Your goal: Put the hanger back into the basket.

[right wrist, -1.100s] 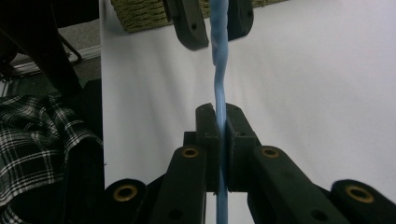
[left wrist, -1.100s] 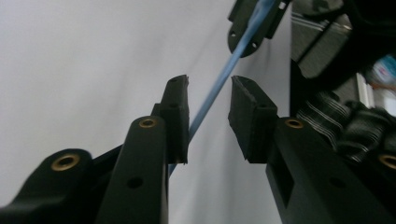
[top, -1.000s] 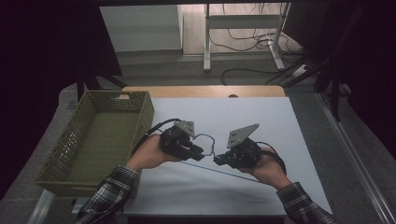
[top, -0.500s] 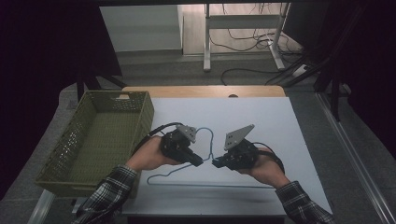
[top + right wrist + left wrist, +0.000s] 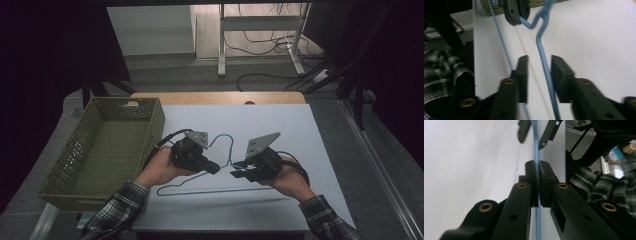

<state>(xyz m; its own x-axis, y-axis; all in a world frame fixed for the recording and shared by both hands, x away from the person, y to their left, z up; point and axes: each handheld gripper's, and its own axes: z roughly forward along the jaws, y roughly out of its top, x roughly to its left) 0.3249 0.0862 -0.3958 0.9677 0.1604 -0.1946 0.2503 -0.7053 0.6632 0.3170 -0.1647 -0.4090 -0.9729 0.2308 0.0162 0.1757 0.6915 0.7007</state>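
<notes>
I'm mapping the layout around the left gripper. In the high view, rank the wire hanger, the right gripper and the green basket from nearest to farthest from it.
1. Wire hanger: clamped in the left gripper itself.
2. Right gripper: just to its right, jaws open around the same wire.
3. Green basket: off to its left, at the table edge.

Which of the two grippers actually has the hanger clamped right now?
The left gripper: its jaws are shut on the blue wire hanger. The right gripper stands open, the wire running untouched between its jaws.
</notes>
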